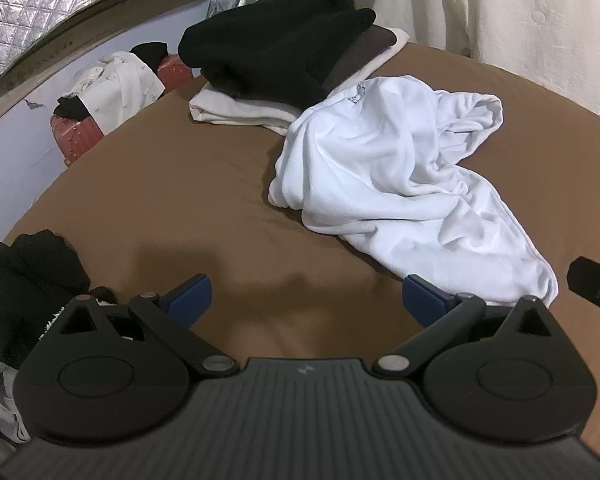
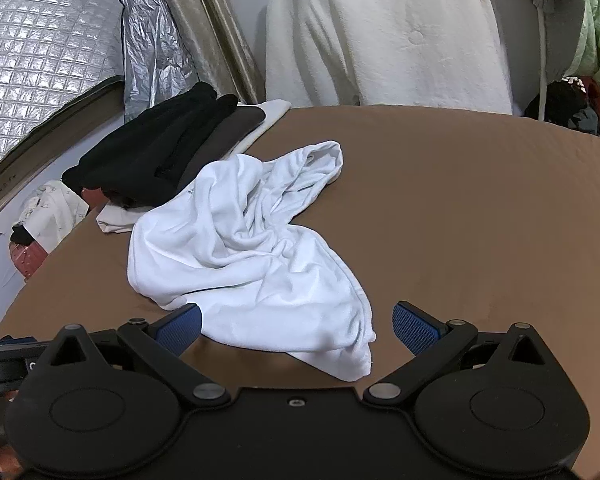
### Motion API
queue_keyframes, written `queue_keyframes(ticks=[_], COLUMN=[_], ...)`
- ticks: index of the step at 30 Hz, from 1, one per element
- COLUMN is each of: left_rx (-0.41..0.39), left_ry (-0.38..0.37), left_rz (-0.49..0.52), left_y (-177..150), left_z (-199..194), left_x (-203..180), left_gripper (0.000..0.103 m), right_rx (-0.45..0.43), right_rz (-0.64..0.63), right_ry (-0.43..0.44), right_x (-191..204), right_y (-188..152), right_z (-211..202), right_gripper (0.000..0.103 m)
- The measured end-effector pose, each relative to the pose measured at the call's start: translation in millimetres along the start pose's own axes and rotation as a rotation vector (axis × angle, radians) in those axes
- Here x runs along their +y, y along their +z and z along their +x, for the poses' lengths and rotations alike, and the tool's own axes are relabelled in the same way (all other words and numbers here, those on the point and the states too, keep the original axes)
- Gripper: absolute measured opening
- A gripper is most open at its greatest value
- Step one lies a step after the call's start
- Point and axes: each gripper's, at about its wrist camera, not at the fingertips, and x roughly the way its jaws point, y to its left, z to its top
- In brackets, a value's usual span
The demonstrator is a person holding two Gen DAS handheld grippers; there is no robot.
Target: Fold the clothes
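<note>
Lying crumpled on the brown bed sheet, a white garment sprawls in loose folds, one end bunched toward the far side and the other trailing down toward the cameras. In the right wrist view the same white garment fills the middle, its near corner reaching down between the two blue pads.

Behind it, near the far left edge of the bed, sits a stack of folded clothes: black pieces on top, a dark brown one under them, and a cream one at the bottom. The white garment's far edge touches or overlaps the cream layer.

The left tool hovers over bare sheet with its fingers spread wide and nothing between them; its right pad sits just beside the garment's near corner. The right tool is also spread wide and empty, with the garment's lower end lying between its pads, though I cannot tell whether the pads touch the fabric.

A heap of black cloth lies at the near left edge of the bed. Off the bed to the left, red suitcases carry white patterned fabric. Cream curtains hang beyond the bed.
</note>
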Motion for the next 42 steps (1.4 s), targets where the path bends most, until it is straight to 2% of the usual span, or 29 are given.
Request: queue_keyframes(ticks=[28,37,42], left_rx=[0.03,0.018,0.017], left_ry=[-0.031,-0.004,-0.015], left_rz=[0.02,0.056,0.061], left_y=[-2,-5,-5], left_z=[-1,-1,-5], left_x=[-2,-7,-7], left_gripper=[0.103,0.103,0.103], right_rx=[-0.001,-0.004,-0.013], right_rz=[-0.01,0.002,0.011], right_ry=[-0.011,-0.009,-0.004], right_x=[1,-4,-7], right_y=[-1,-1,0], right_z=[0,0,-2], right_gripper=[0.103,0.103,0.103])
